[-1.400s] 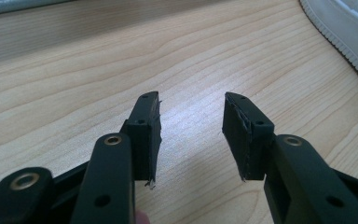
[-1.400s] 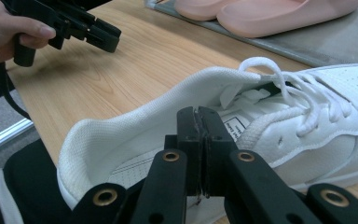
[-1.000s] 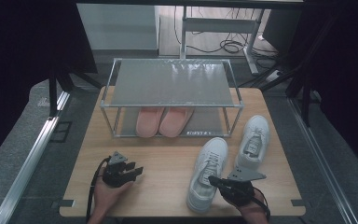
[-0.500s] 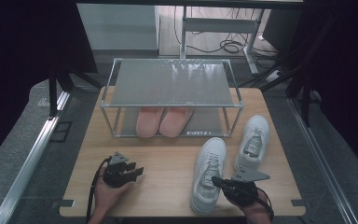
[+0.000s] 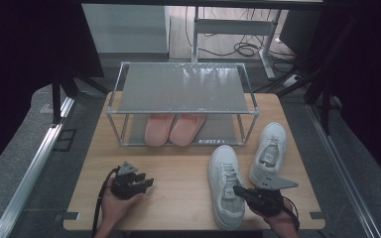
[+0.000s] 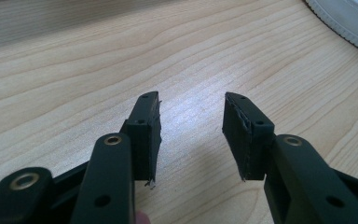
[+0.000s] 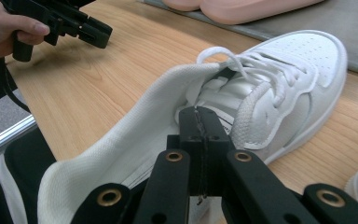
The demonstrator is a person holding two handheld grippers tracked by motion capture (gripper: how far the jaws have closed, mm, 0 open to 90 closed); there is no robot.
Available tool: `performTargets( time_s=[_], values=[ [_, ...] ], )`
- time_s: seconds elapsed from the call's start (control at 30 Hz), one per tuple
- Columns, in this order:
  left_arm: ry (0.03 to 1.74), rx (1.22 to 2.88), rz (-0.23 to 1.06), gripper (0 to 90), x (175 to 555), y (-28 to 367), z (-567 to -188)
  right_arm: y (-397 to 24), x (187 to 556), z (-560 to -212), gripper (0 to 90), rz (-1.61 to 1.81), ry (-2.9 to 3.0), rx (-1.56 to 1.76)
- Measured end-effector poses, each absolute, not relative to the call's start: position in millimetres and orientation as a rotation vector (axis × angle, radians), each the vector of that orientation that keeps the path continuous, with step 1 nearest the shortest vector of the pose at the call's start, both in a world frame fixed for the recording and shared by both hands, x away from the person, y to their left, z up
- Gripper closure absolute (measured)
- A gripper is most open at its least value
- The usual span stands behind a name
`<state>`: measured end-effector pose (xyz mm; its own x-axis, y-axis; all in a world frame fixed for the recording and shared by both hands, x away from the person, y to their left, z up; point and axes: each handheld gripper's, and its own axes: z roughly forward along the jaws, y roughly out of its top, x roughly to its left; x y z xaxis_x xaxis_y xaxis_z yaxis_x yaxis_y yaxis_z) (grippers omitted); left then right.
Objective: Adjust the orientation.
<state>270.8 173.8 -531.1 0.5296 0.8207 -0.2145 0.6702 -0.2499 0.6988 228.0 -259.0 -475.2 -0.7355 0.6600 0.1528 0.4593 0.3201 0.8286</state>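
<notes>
1. Your right gripper (image 7: 200, 116) has its jaws pressed fully together, pad against pad. Nothing is pinched between them that you can make out.
2. Those closed tips sit over the heel opening of the near white sneaker (image 7: 261, 88), right at the back of its collar. Whether they actually touch the lining cannot be told from the right gripper view.
3. The sneaker's tongue and laces lie just ahead of the closed jaws, and its toe points away from them toward the shoe rack (image 5: 181, 91).
4. In the high view your right gripper (image 5: 239, 190) lies across that sneaker's (image 5: 224, 173) heel end, with the second white sneaker (image 5: 269, 148) just beyond it to the outside.
5. Your left gripper (image 6: 191, 121) holds its jaws parted by a clear gap, with bare wooden table (image 6: 74, 84) between and below the pads. It grips nothing.
6. The near sneaker is well apart from the left jaws, off to their right.
</notes>
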Motion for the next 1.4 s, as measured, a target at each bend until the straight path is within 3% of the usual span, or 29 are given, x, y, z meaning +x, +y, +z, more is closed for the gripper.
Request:
performTargets(
  time_s=[1.23,1.4],
  values=[
    [1.217,2.01,0.241,57.2,272,173,-535,-288,247,-473,89.9,1.331,2.325,1.071],
    [1.218,2.009,0.239,57.2,272,173,-535,-290,242,-462,83.4,1.377,2.287,1.052]
  ],
)
